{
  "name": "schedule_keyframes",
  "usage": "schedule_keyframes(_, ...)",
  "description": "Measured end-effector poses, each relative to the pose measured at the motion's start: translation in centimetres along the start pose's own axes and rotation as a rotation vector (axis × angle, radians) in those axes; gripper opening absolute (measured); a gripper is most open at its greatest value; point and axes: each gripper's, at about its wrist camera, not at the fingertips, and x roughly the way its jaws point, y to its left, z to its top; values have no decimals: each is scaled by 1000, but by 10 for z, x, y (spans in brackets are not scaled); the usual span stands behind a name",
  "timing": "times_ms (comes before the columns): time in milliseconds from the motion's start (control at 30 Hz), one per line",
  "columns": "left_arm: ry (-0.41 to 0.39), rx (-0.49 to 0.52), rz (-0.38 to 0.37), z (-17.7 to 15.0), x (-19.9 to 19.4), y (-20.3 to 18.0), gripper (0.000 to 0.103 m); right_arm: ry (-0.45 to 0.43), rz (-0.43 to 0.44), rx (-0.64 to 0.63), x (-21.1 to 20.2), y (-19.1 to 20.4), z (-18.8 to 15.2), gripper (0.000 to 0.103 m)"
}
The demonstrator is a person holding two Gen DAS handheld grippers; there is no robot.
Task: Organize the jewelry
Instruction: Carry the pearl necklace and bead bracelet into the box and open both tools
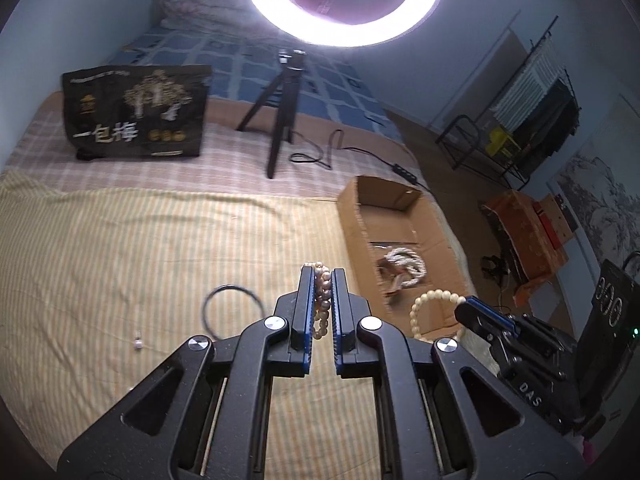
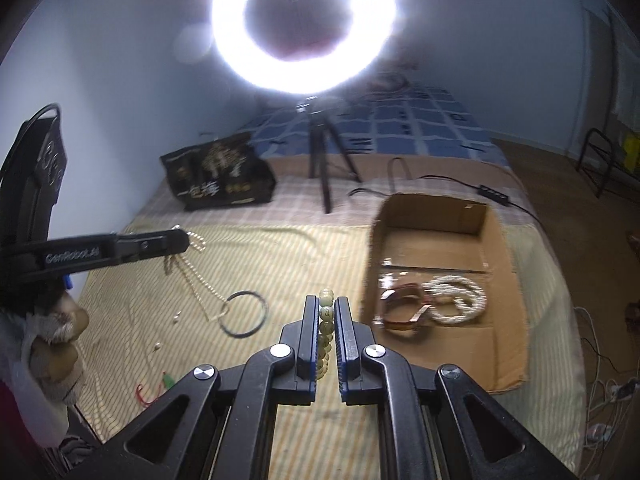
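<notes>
My left gripper (image 1: pixel 322 280) is shut on a pearl bracelet (image 1: pixel 322 304) and holds it above the striped bedspread; it also shows from the side in the right wrist view (image 2: pixel 182 238), with pearl strands hanging from it. My right gripper (image 2: pixel 324 308) is shut on a pale green bead bracelet (image 2: pixel 325 332), left of the cardboard box (image 2: pixel 496 320); the bracelet's loop shows in the left wrist view (image 1: pixel 434 308). The box holds a white rope bracelet (image 2: pixel 456 298) and a brown band (image 2: pixel 400 312). A black ring (image 2: pixel 245 313) lies on the bedspread.
A pearl chain (image 2: pixel 200 288), small loose pieces (image 2: pixel 157 346) and a red-green item (image 2: pixel 160 384) lie on the bedspread. A tripod (image 2: pixel 324 152) with a ring light (image 2: pixel 304 24), its cable (image 2: pixel 440 180) and a black bag (image 2: pixel 218 178) stand behind. The floor drops off right of the bed.
</notes>
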Motion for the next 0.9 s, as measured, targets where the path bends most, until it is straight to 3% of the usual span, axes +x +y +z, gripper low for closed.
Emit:
schedule_keyframes(467, 27, 64, -83, -6, 34, -68, 5, 4, -90, 114, -8, -75, -7, 5)
schedule_keyframes(900, 67, 102, -131, -15, 67, -112, 5, 40, -135, 169, 2, -113, -16, 5)
